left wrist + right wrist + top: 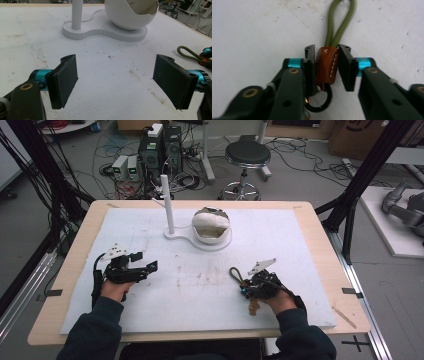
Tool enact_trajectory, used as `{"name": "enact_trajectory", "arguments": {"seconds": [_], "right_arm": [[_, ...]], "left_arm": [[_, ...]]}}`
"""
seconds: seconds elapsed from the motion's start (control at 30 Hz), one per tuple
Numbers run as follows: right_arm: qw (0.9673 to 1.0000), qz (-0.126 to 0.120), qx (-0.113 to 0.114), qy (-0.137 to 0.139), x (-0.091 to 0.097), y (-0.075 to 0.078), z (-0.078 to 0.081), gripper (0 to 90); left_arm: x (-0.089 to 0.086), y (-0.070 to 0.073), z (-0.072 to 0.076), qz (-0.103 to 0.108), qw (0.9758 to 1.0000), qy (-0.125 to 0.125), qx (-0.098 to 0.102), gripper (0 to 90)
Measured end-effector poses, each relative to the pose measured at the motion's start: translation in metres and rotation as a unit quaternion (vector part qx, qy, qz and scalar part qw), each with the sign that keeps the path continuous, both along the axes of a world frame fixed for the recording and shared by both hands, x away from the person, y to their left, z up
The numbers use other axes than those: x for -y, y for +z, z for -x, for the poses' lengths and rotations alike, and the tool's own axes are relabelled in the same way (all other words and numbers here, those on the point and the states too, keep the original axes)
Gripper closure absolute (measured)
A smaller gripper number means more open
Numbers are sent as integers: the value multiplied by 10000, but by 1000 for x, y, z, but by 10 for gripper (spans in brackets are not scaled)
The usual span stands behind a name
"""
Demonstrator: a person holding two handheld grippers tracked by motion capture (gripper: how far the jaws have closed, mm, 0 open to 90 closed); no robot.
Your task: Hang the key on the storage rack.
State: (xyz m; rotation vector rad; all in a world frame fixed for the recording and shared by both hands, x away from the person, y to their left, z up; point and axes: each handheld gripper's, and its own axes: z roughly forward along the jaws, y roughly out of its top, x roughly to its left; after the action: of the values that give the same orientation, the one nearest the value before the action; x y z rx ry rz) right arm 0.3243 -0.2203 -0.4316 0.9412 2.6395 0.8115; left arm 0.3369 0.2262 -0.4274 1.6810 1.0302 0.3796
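Note:
A keychain strap lies on the white foam board [200, 285]: an olive-green cord loop [340, 22], a brown leather tab [327, 66] with white stitching and a black ring [322, 102] behind it. My right gripper [327, 48] is shut on the leather tab, both pads pressing its sides, and the loop points away from me. In the high view the right gripper [246, 282] sits at the front right, with the cord loop [235, 272] sticking out to its left. My left gripper [145, 261] rests at the front left, jaws wide open and nothing between them [115, 75].
A white stand [105, 32] with an upright post [76, 15] and a white broken-edged bowl [127, 17] sits at the board's far middle. The board lies on a wooden table [320, 240]. A stool [246, 157], cables and computers are on the floor beyond.

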Motion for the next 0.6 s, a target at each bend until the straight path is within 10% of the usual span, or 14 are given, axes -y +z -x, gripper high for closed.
{"name": "enact_trajectory", "arguments": {"seconds": [0.6], "right_arm": [[9925, -1013, 391, -562, 14, 14, -7, 773]], "left_arm": [[-2, 1, 1, -9, 10000, 24, 75, 200]]}}
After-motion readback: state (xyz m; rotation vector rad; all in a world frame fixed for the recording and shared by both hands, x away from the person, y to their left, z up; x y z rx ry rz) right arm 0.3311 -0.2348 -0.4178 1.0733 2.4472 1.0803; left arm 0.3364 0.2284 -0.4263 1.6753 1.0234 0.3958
